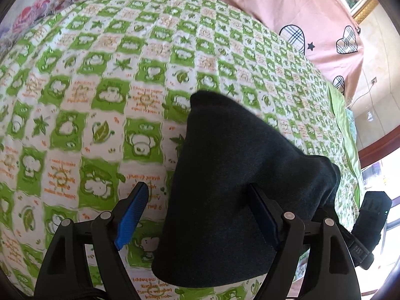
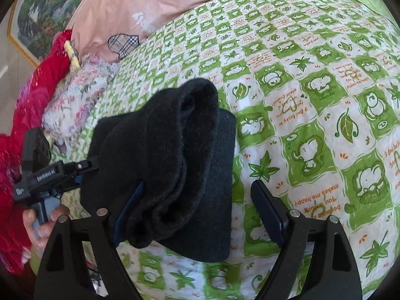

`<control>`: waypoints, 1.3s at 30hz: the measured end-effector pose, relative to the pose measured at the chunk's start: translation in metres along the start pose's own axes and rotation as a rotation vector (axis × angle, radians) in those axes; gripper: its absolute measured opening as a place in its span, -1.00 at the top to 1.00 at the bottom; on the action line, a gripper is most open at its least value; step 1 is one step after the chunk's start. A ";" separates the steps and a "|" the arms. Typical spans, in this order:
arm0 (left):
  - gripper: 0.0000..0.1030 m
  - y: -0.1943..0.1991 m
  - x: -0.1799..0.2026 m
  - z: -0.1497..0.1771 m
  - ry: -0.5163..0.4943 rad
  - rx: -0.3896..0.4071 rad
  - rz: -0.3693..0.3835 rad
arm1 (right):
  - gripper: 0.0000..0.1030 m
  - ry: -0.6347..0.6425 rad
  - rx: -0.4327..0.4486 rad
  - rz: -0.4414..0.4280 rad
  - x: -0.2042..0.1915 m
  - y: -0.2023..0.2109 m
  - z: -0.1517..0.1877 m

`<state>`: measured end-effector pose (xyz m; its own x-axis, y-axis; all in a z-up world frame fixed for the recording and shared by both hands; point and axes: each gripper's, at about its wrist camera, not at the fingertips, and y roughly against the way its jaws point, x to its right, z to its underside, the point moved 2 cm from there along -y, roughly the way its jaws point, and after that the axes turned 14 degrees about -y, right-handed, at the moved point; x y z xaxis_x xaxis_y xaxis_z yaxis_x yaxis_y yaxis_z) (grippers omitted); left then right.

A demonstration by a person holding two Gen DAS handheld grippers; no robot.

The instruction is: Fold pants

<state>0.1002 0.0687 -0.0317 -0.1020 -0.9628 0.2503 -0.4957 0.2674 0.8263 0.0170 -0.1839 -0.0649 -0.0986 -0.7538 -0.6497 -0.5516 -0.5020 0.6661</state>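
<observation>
The black pants (image 1: 232, 150) lie folded into a thick bundle on the green-and-white checked bedspread (image 1: 100, 100). My left gripper (image 1: 197, 186) stands open over the bundle's near end. Its blue left pad (image 1: 132, 215) is clear of the cloth, and its right finger (image 1: 262, 217) rests against the fabric. In the right wrist view the pants (image 2: 175, 137) show a rolled upper layer on a flat lower one. My right gripper (image 2: 198, 183) is open around them: the cloth partly covers its left finger (image 2: 127, 210), and its right finger (image 2: 267, 215) stands apart over the bedspread (image 2: 325, 100).
A pink pillow with plaid hearts (image 1: 287, 12) lies at the head of the bed. Red cloth (image 2: 37, 87) and a floral quilt (image 2: 75, 95) lie at the bed's side. A person's hand (image 2: 37, 225) holds the left gripper's handle. A framed picture (image 2: 45, 7) hangs on the wall.
</observation>
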 end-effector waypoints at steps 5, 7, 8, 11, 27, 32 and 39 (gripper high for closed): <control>-0.56 0.000 -0.003 -0.020 0.020 0.016 -0.006 | -0.66 -0.019 0.060 -0.042 -0.014 0.009 -0.021; -0.56 -0.003 -0.005 -0.028 0.039 0.022 -0.024 | -0.66 -0.022 0.077 -0.029 -0.016 0.006 -0.027; -0.57 -0.004 -0.006 -0.031 0.047 0.021 -0.037 | -0.66 -0.021 0.083 -0.019 -0.016 0.003 -0.029; -0.58 -0.013 -0.011 -0.038 0.064 0.001 -0.074 | -0.66 0.016 0.085 0.059 -0.014 -0.007 -0.025; -0.58 0.001 -0.014 -0.010 0.036 -0.029 -0.029 | -0.49 0.017 0.043 0.007 0.007 -0.007 -0.006; -0.58 -0.004 -0.007 0.011 -0.023 -0.047 -0.067 | -0.31 -0.007 -0.010 -0.062 0.009 -0.011 0.002; 0.16 -0.007 0.000 0.011 -0.028 -0.033 0.007 | -0.19 -0.049 -0.028 -0.129 0.011 -0.012 0.003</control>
<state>0.0941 0.0666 -0.0429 -0.1294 -0.9616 0.2421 -0.4665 0.2745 0.8409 0.0197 -0.1849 -0.0817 -0.0691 -0.6605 -0.7476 -0.5392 -0.6058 0.5851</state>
